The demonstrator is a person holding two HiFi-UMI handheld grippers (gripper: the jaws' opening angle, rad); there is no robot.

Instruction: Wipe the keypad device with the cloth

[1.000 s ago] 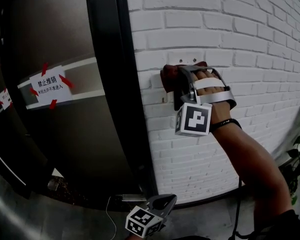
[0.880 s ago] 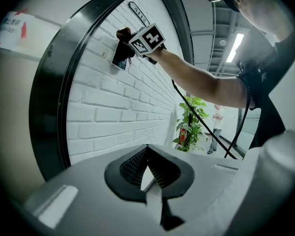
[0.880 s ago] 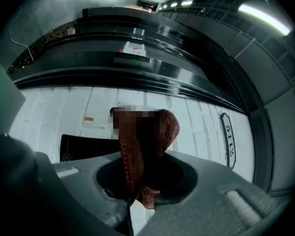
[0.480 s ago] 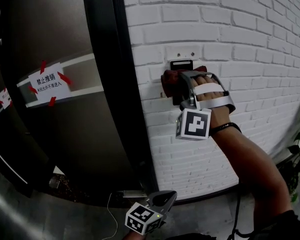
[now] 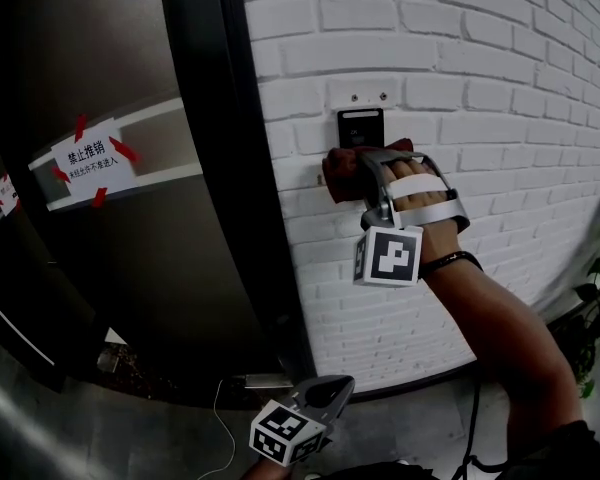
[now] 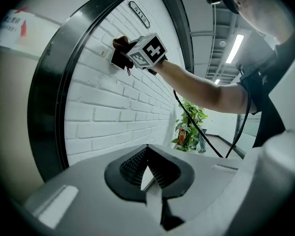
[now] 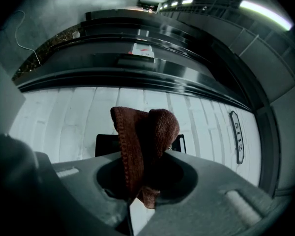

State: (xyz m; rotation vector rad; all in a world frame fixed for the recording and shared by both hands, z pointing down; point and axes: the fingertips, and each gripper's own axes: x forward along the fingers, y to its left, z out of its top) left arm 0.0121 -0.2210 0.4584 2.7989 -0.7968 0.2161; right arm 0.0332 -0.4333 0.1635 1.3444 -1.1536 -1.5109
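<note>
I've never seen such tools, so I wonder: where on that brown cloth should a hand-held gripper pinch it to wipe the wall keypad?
Probably its gathered end, as the right hand-held gripper does: jaws shut on the cloth, the folded bulk sticking out ahead. Approaching the wall head-on, that fold meets the keypad device, not the jaws.

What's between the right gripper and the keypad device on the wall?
The brown cloth, clamped in the right gripper, stands in front of the black keypad device. The right gripper view shows it; the head view agrees.
</note>
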